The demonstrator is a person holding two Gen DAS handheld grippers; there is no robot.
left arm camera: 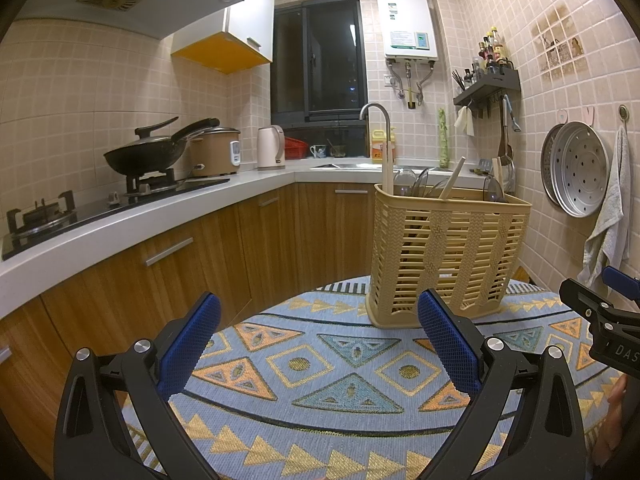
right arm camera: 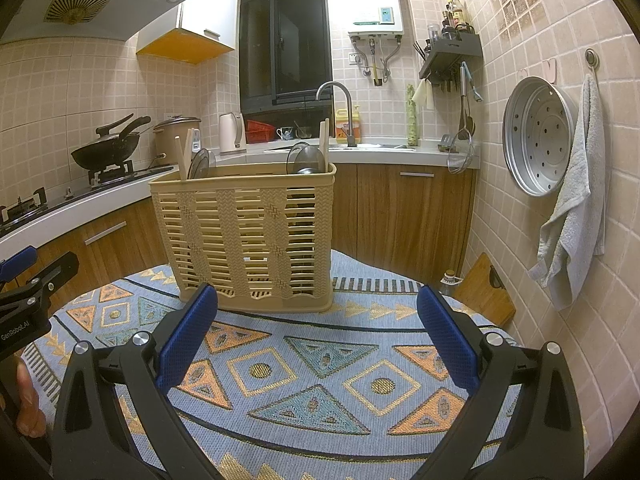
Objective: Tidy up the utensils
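A beige slatted utensil basket (left arm camera: 444, 256) stands upright on the far part of a round table with a blue patterned cloth (left arm camera: 320, 368). It also shows in the right wrist view (right arm camera: 248, 240). Wooden handles (left arm camera: 452, 178) and dark translucent spoon heads (right arm camera: 306, 158) stick up from it. My left gripper (left arm camera: 318, 344) is open and empty, low over the cloth, short of the basket. My right gripper (right arm camera: 318, 344) is open and empty too, in front of the basket. Each gripper shows at the other view's edge: the right one (left arm camera: 600, 320), the left one (right arm camera: 32, 296).
A counter with wooden cabinets (left arm camera: 168, 256) runs along the left and back, with a wok (left arm camera: 144, 156), rice cooker, kettle and sink tap (left arm camera: 376, 112). On the right wall hang a steamer tray (right arm camera: 538, 136) and a towel (right arm camera: 576, 200). A cutting board (right arm camera: 484, 288) leans behind the table.
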